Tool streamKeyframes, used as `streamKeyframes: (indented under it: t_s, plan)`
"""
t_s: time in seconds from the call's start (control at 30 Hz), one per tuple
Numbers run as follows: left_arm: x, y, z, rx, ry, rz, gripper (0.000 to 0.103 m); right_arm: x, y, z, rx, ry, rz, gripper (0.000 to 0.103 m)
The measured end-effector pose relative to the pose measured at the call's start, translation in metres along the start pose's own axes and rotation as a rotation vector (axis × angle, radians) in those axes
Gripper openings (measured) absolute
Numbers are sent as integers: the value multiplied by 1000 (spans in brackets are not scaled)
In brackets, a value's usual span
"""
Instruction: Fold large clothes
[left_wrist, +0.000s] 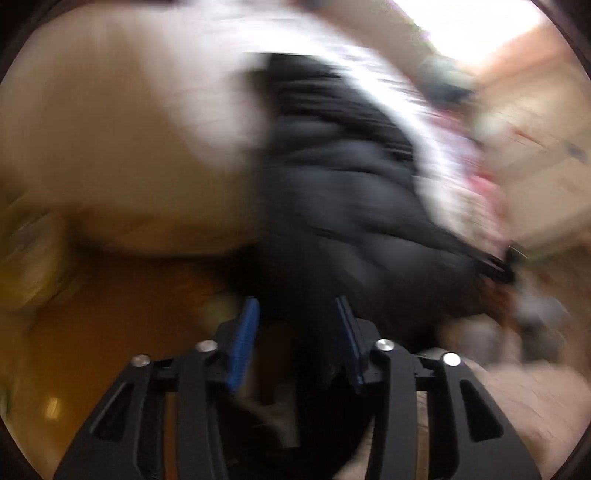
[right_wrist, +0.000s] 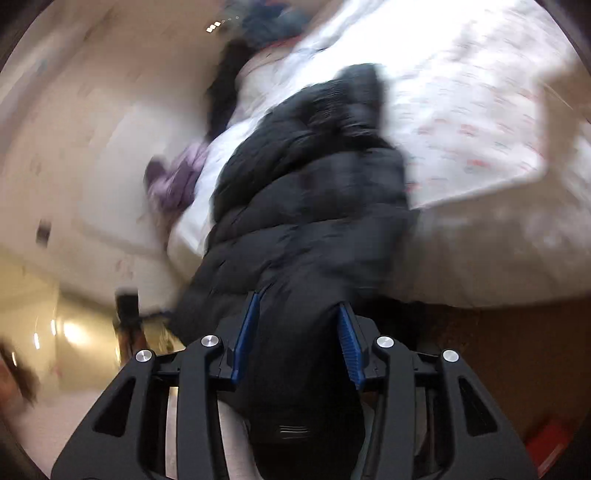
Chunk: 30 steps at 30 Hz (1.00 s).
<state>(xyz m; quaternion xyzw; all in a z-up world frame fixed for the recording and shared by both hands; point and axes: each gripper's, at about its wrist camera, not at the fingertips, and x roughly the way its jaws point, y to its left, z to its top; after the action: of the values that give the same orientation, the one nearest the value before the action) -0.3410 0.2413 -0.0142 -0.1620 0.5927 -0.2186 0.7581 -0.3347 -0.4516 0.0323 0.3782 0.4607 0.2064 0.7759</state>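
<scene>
Gripping bunched folds of the black jacket (right_wrist: 310, 206), both the left gripper (left_wrist: 299, 314) and right gripper (right_wrist: 299, 310) are holding it over the bed's (right_wrist: 480, 110) edge, jaws partly closed.

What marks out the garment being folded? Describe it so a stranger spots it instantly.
Start at the bed with the pale patterned sheet. Draped from it toward the camera is the black puffer jacket, bunched between the right gripper fingers. Its dark quilted bulk sets it apart from the small purple cloth beside it.

Black quilted puffer jacket (right_wrist: 306, 206) — bunched, draped off the bed edge (blurred)
</scene>
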Motion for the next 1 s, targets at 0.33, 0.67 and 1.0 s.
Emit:
streamKeyframes:
  t_s: [0.33, 0.67, 1.0]
  plan:
    - [54, -86, 135, 67, -246, -217, 78, 126, 29, 162, -122, -182, -158, 79]
    - [123, -120, 239, 56, -302, -249, 78, 205, 86, 208, -380, -216, -345, 22]
    - [208, -128, 296, 44, -273, -196, 90, 221, 20, 254, -273, -174, -530, 23]
